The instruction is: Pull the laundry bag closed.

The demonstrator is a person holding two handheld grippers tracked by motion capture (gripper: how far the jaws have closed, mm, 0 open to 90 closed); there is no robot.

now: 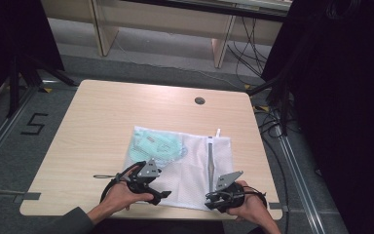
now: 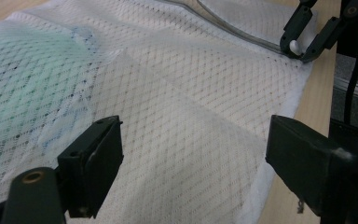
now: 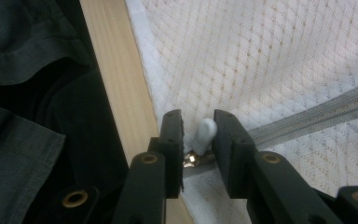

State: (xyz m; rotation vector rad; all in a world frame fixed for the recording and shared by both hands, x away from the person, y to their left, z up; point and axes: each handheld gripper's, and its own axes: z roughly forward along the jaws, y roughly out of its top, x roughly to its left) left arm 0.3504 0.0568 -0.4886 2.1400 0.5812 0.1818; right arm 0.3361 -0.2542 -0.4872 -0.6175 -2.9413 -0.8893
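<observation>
I see a white mesh bag (image 1: 185,165) lying flat on the wooden table (image 1: 97,122), in the lower middle of the high view, with something pale green (image 1: 156,144) showing through the mesh at its upper left. A grey zipper (image 1: 210,163) runs down the bag's right part toward the near edge of the table.

My left gripper (image 1: 157,195) sits at the bag's lower left corner in the high view, held in the left hand (image 1: 121,195). In the left gripper view its two black jaws stand wide apart at the bottom of the frame, with only flat mesh between them and nothing pinched.

My right gripper (image 1: 209,201) is at the lower right of the bag, in the right hand (image 1: 248,207), at the near end of the zipper. In the right gripper view the white zipper pull (image 3: 204,133) stands upright between the jaws, in the middle of the frame. The jaws are narrow, but a thin gap shows on each side of the pull, so I cannot say they press on it. The same pull (image 2: 294,45) shows in the upper right of the left gripper view, between the far gripper's tips.
</observation>
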